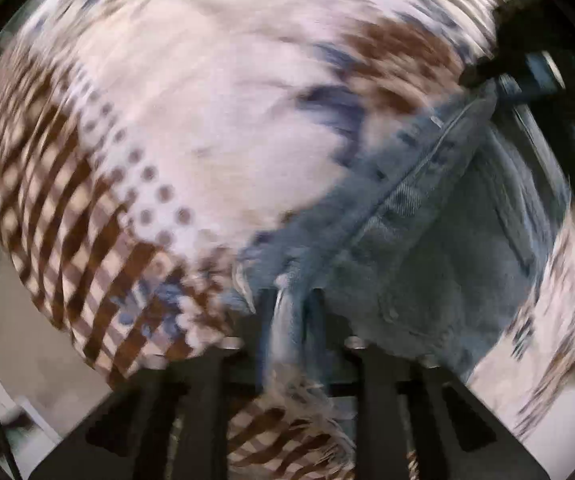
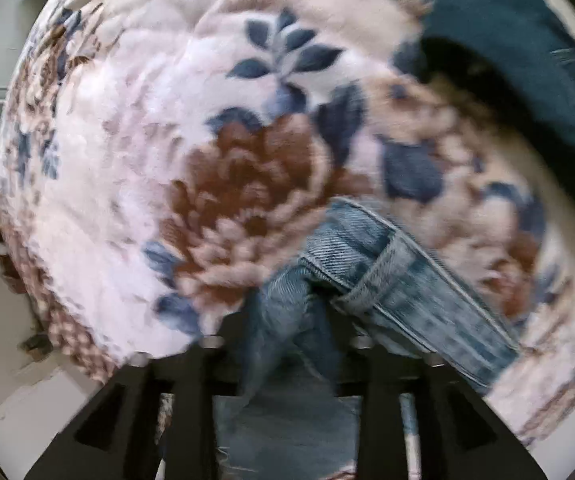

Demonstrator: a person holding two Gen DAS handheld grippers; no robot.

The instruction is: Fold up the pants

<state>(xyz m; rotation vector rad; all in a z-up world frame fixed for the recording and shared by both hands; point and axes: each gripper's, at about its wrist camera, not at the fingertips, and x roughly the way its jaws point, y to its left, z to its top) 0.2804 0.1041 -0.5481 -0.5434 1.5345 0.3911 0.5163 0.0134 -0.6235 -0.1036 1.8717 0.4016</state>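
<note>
Light blue denim pants (image 1: 427, 232) lie on a floral blanket; the left wrist view is blurred by motion. My left gripper (image 1: 291, 312) is shut on the pants' frayed hem end, which hangs between the fingers. In the right wrist view my right gripper (image 2: 287, 312) is shut on the pants (image 2: 387, 276) at the waistband, by a belt loop. The right gripper (image 1: 527, 76) also shows at the far end of the pants in the left wrist view.
The pink blanket (image 2: 127, 160) with brown flowers and blue leaves covers the surface, with a checked brown border (image 1: 71, 216) at its edge. A dark teal cloth (image 2: 527, 60) lies at the upper right. Pale floor (image 2: 27, 392) shows beyond the blanket's edge.
</note>
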